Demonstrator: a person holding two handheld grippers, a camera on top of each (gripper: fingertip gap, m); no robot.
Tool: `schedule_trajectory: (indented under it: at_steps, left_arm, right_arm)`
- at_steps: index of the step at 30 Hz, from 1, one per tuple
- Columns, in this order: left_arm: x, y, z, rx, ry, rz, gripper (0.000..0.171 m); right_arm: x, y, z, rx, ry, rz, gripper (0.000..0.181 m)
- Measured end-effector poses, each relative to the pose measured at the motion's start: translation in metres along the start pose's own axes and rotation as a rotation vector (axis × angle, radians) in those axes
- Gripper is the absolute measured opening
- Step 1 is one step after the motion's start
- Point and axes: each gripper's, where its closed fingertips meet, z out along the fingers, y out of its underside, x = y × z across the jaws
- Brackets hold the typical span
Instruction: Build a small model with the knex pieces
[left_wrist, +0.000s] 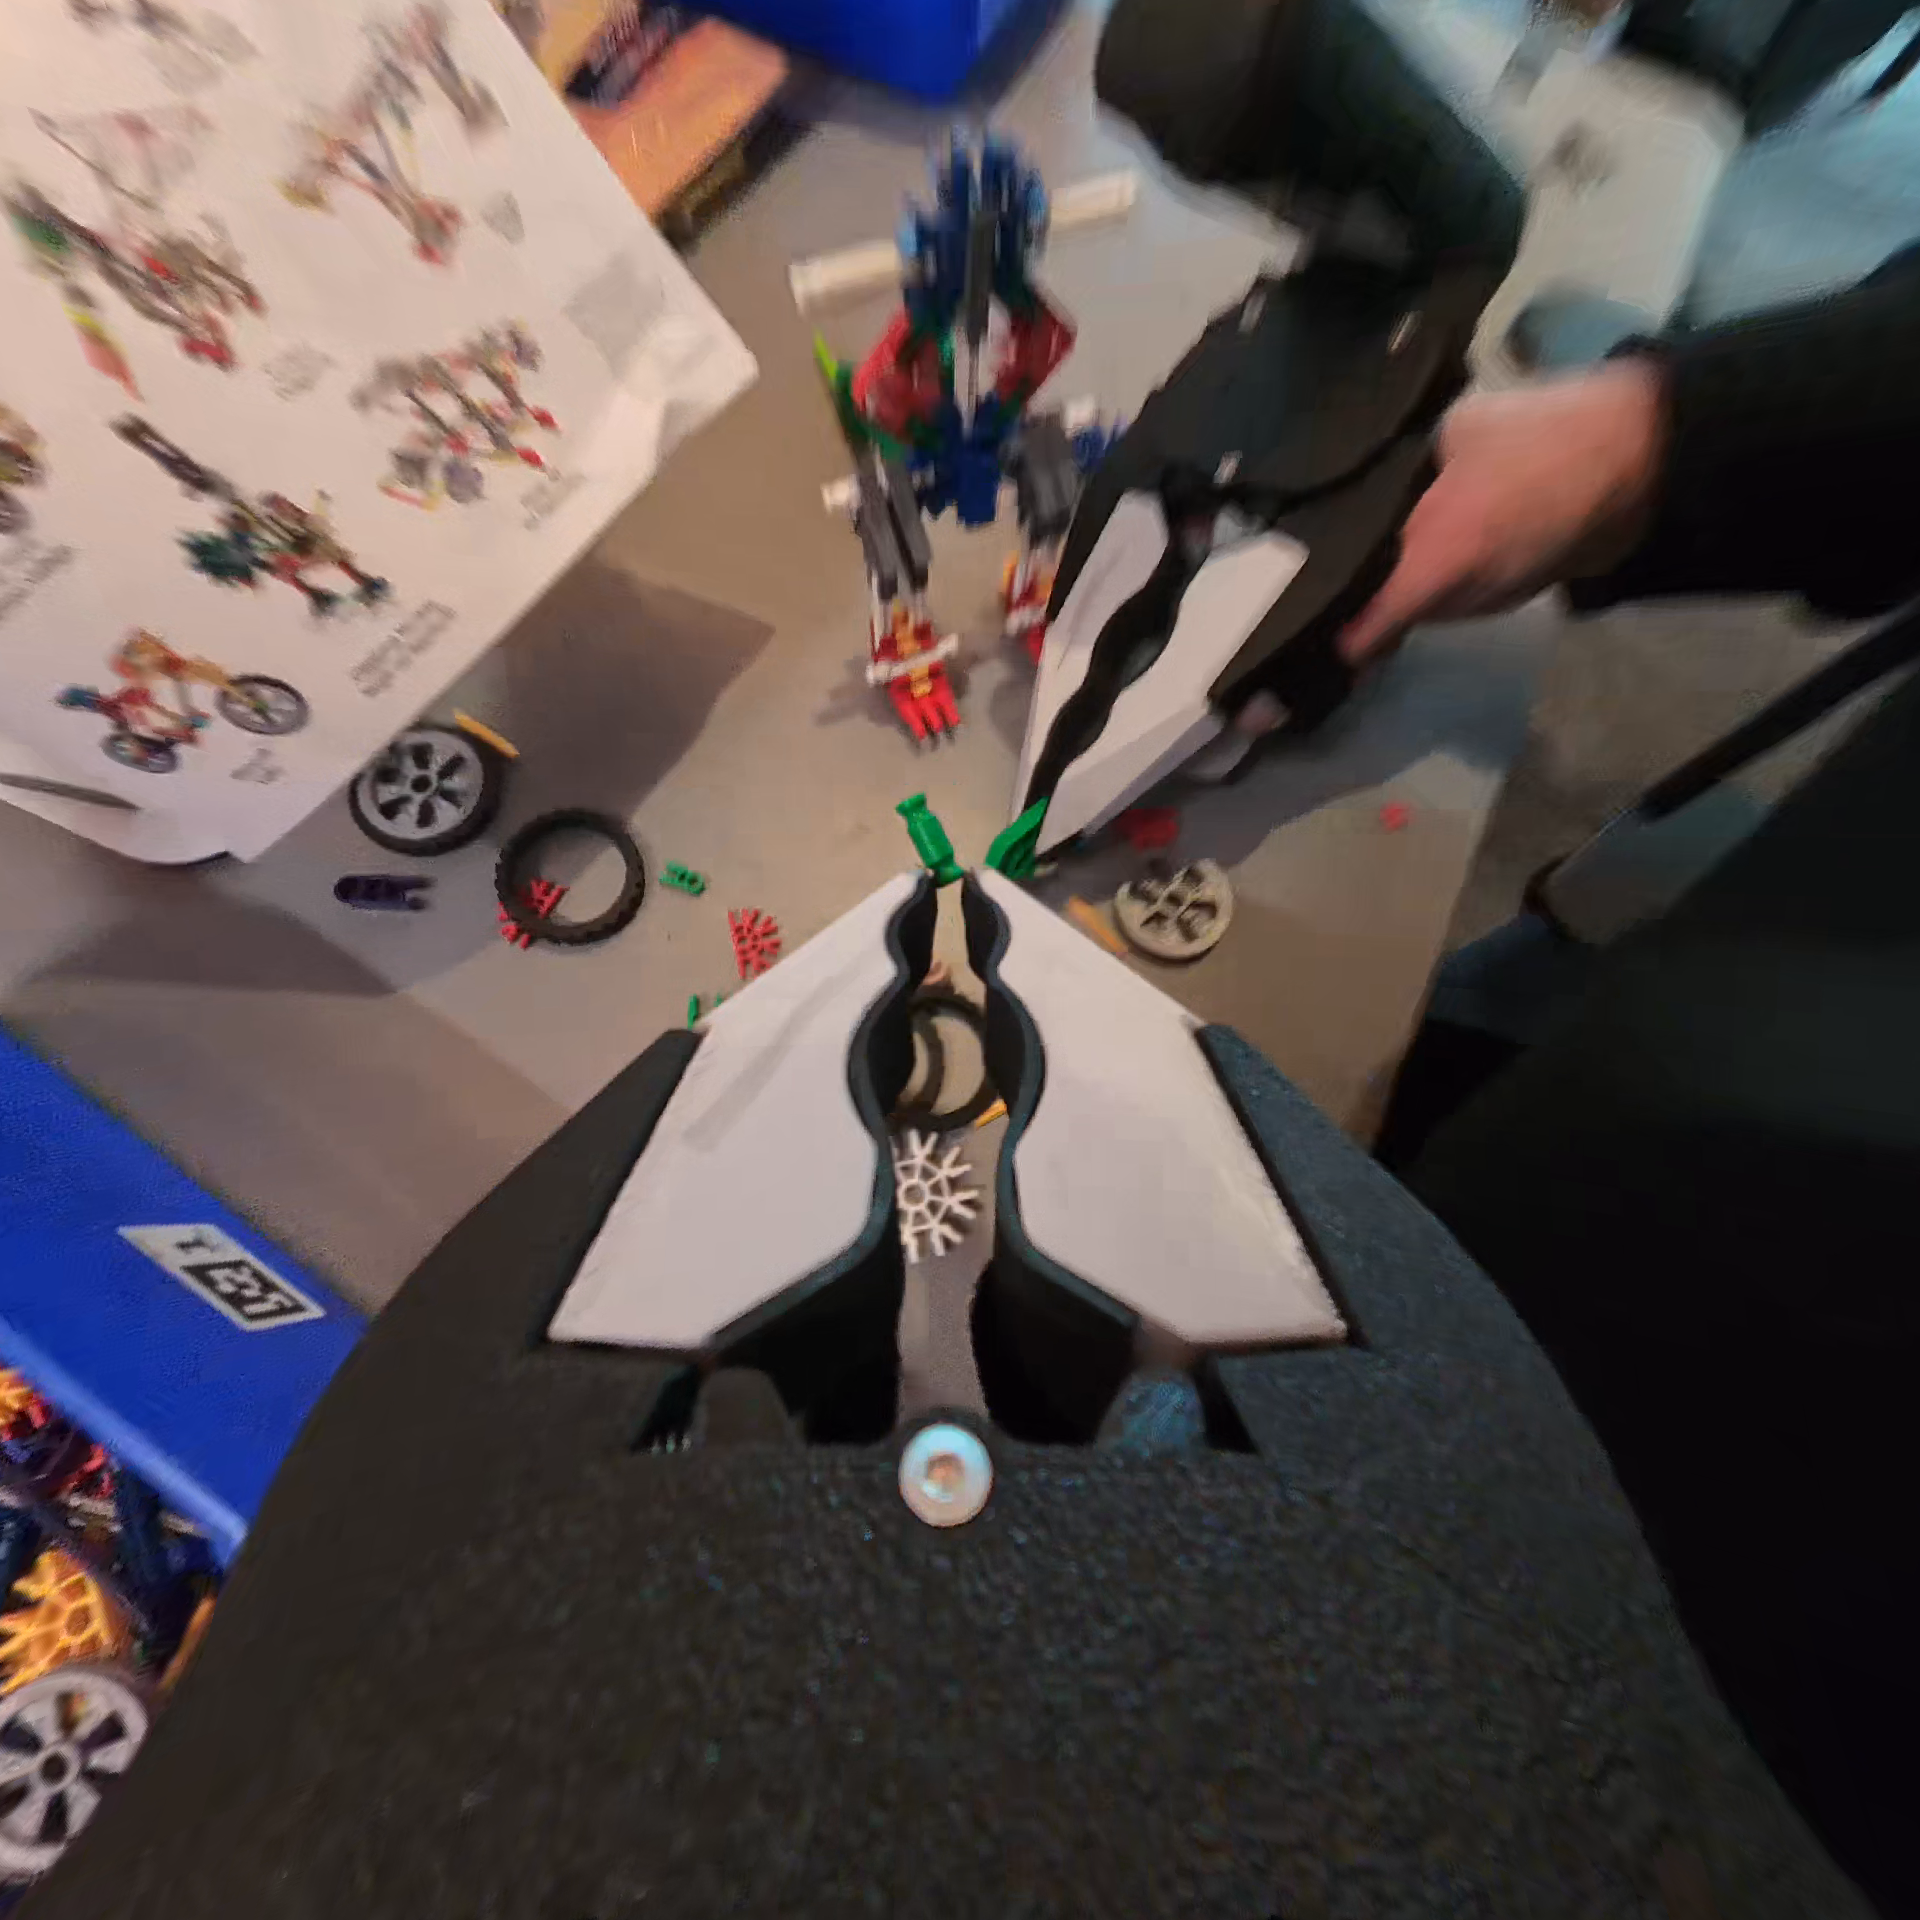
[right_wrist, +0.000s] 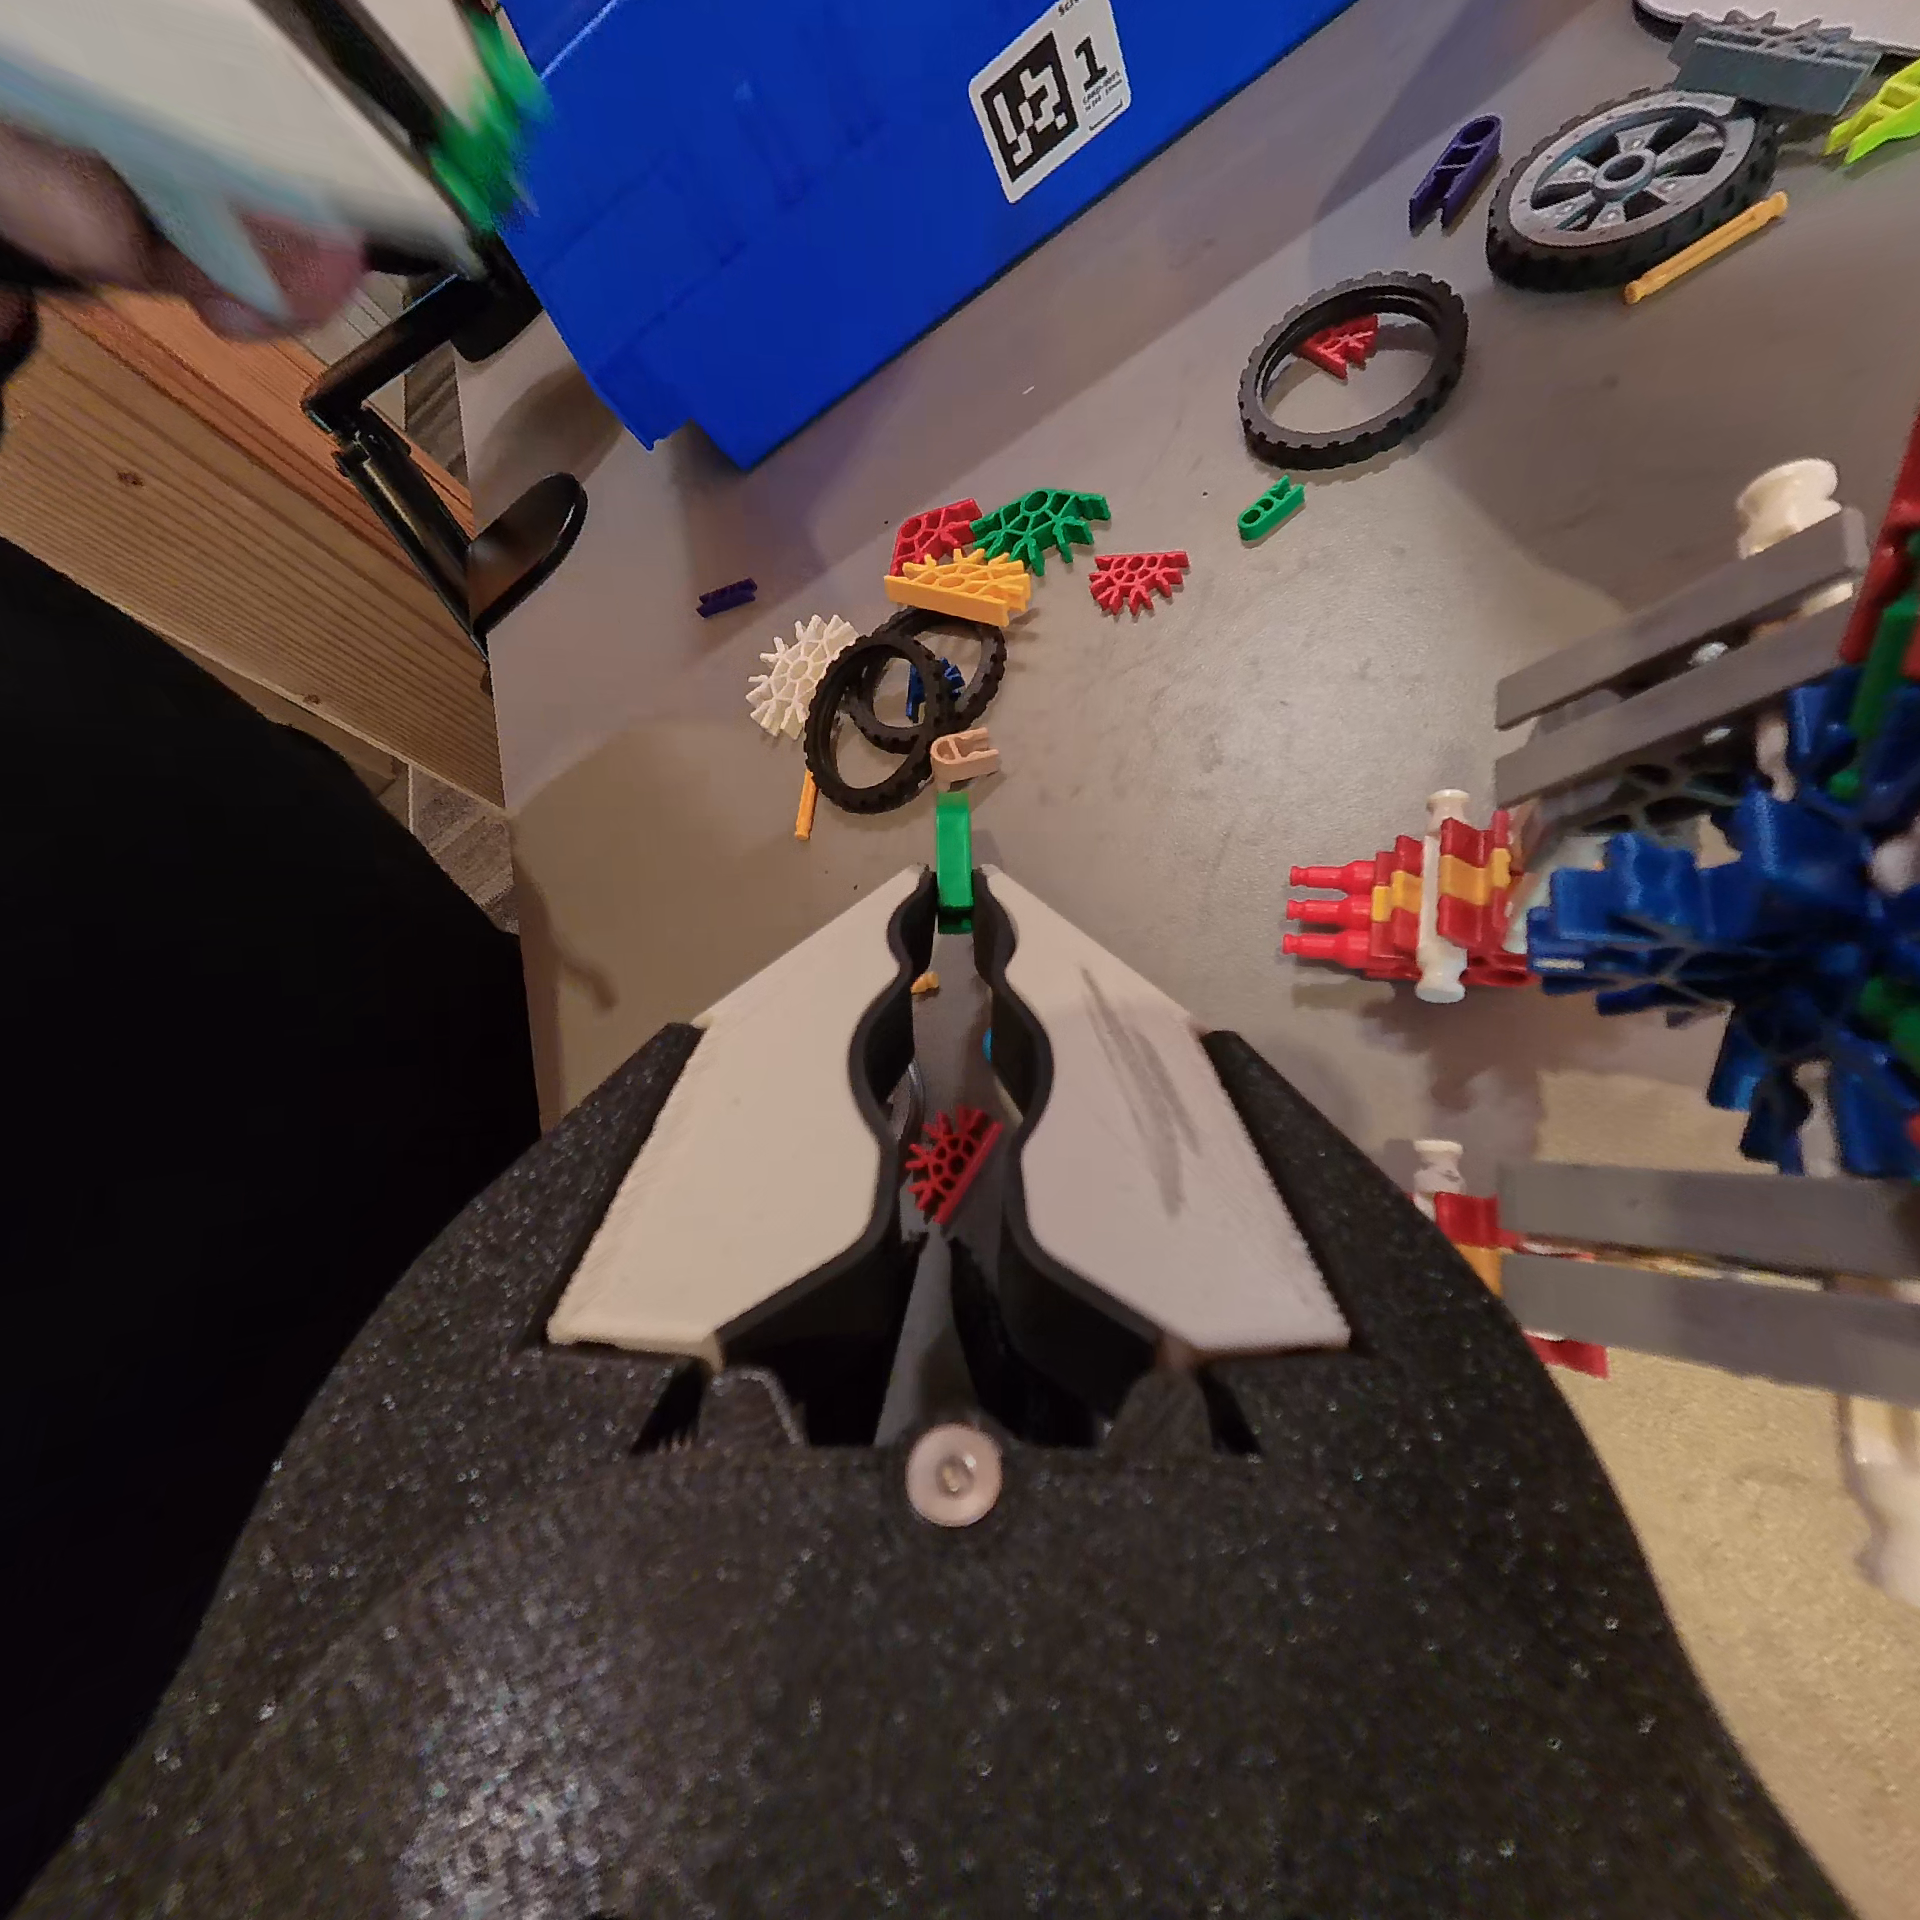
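Green plastic is pinched in both tools. The left gripper (left_wrist: 943, 881) has its jaws clenched on the lower end of a short green rod (left_wrist: 928, 840), which sticks up and forward past the tips, clear of the grey worktop (left_wrist: 727, 727). The right gripper (right_wrist: 954, 888) has its jaws closed tight on a flat green connector (right_wrist: 954, 847), seen edge-on in its own view and also poking out beyond the tips. In the left wrist view the two green pieces sit just beside each other, not visibly touching, and a bare hand (left_wrist: 1507, 520) grips the right tool's body. A tall toy figure (left_wrist: 956, 416) built of blue, red, green and grey parts stands behind them on red feet, near the right gripper. Loose parts lie on the worktop under and ahead of the tools: two overlapping black tyres (right_wrist: 894, 717), a white snowflake connector (right_wrist: 795, 675) touching them, a tan clip (right_wrist: 964, 753) just ahead of the green connector, and a small heap of red, yellow and green fan pieces (right_wrist: 977, 561). Farther off are a larger black tyre (right_wrist: 1351, 374) ringing a red piece, a spoked wheel (right_wrist: 1631, 177) and a blue bin (right_wrist: 831, 208). A white printed sheet (left_wrist: 312, 416) showing models lies to the left.
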Motion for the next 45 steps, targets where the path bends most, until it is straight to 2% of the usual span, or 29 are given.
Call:
schedule_trajectory:
  at_steps: [2,4,9,22,27,35,40,45]
  left_arm:
    - [0.003,0.021,0.024,-0.081,-0.024,0.039,0.003]
    - [0.001,0.032,0.041,-0.101,-0.052,0.052,0.002]
    - [0.006,0.052,0.067,-0.169,-0.013,0.055,0.003]
    - [0.008,0.065,0.079,-0.196,-0.001,-0.010,0.013]
    - [0.013,0.055,0.066,-0.146,0.009,-0.002,0.013]
    - [0.026,0.026,0.017,0.003,0.058,0.001,0.012]
    - [0.022,0.023,-0.012,0.077,0.050,0.000,0.011]
    - [0.003,0.027,-0.038,0.116,-0.022,-0.019,0.011]
  right_arm:
    - [0.000,0.000,0.000,0.000,-0.002,-0.001,0.006]
    - [-0.001,0.000,0.000,0.001,-0.004,-0.002,0.006]
    - [-0.001,0.000,-0.001,0.003,-0.006,-0.004,0.006]
    - [-0.001,0.001,0.000,-0.005,-0.003,-0.005,0.006]
    - [-0.001,0.001,0.001,-0.008,-0.001,-0.004,0.006]
    - [-0.001,0.003,0.002,-0.020,-0.007,-0.005,0.006]
    - [-0.002,0.004,0.003,-0.033,-0.013,-0.007,0.006]
    - [-0.002,0.005,0.004,-0.041,-0.013,-0.006,0.006]
